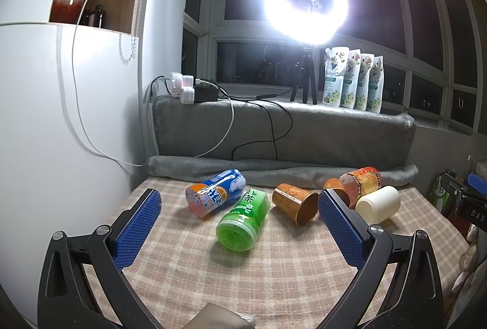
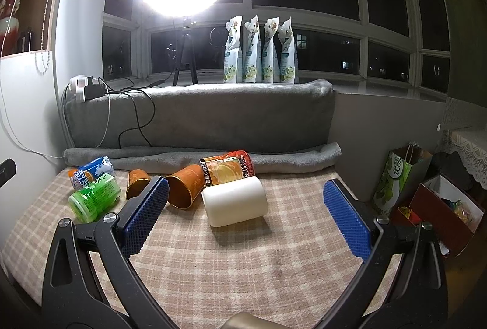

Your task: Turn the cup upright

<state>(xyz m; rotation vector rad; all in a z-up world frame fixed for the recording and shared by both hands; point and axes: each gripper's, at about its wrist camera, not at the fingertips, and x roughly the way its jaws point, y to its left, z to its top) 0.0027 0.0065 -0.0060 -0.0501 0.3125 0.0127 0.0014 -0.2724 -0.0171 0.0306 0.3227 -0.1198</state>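
Ahead of the left gripper (image 1: 240,208), whose blue pads stand wide apart with nothing between them, six cups lie tipped over on the checked cloth (image 1: 274,274). Furthest left of its fingers is the blue-and-orange cup (image 1: 216,192); the green cup (image 1: 243,218) lies just beside it, about centred in the gap, base towards the camera. Right of that lies an orange cup (image 1: 296,204), mouth facing the gripper. A second orange cup (image 2: 184,186) sits just past the right gripper's left pad. The right gripper (image 2: 246,195), likewise spread and empty, has the white cup (image 2: 234,201) lying crosswise nearly centred ahead, with the fruit-print cup (image 2: 228,166) behind it. The white cup looks the easiest: close across its sides, lift clear, then rotate so the mouth faces up.
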